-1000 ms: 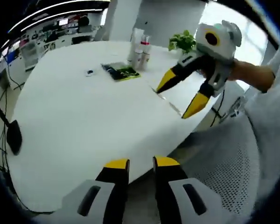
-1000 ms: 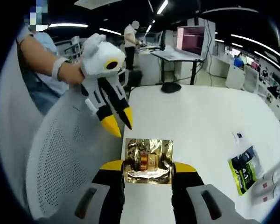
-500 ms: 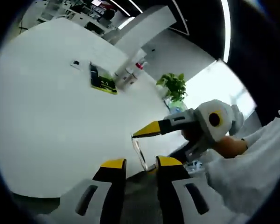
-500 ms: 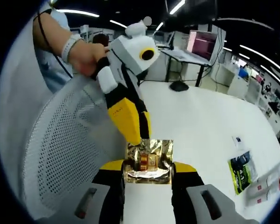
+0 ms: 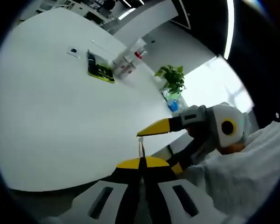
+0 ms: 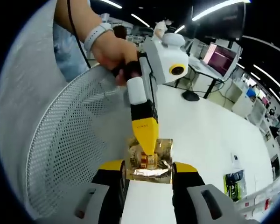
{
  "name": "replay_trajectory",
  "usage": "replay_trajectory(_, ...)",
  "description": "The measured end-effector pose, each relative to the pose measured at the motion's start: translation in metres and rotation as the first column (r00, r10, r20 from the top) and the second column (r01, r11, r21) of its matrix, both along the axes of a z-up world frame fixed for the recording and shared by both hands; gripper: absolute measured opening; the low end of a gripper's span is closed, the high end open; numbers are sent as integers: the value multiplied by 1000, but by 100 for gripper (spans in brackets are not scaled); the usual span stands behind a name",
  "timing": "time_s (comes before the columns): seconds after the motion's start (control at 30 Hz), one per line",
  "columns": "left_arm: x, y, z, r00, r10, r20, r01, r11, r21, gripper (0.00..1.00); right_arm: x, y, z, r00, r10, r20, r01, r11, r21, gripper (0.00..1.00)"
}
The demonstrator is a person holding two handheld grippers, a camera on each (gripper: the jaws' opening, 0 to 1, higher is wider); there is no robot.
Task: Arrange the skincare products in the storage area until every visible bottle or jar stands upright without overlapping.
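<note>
A gold foil sachet (image 6: 148, 162) is held over the white table's (image 6: 210, 135) near edge, with my right gripper (image 6: 148, 168) shut on its two sides. My left gripper (image 6: 145, 143) comes down from above, its yellow jaws shut on the sachet's top edge. In the left gripper view the sachet (image 5: 141, 145) shows edge-on as a thin strip between my left gripper's (image 5: 141, 163) closed jaws, and my right gripper (image 5: 157, 150) reaches in from the right. Skincare bottles (image 5: 126, 66) stand far back on the table (image 5: 60, 121).
A green and black packet (image 5: 101, 72) and a small dark item (image 5: 73, 50) lie near the bottles, with a potted plant (image 5: 172, 80) beyond. A white mesh chair (image 6: 60, 149) stands close on the left of the right gripper view. The packet (image 6: 234, 179) lies far right.
My left gripper has swung in over the sachet and its jaws have shut on the top edge. The right gripper has kept its hold.
</note>
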State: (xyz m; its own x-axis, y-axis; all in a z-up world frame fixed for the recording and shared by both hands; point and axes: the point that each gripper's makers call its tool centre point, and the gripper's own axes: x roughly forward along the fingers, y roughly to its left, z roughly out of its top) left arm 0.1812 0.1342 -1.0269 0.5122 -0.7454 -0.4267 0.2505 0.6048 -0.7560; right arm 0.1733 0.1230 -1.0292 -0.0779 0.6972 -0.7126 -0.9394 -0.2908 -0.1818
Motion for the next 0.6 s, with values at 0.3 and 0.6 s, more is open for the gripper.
replay_trajectory(0.3,28,25,29,978,203,57,-189,964,-188,0,27,-11,13,906,-298,-302,339,936,93,55)
replay_trajectory(0.6,46,32,64,916,394,78,-316,828,-464,0,21,7,49,405,-251,-879,623,779,65,33)
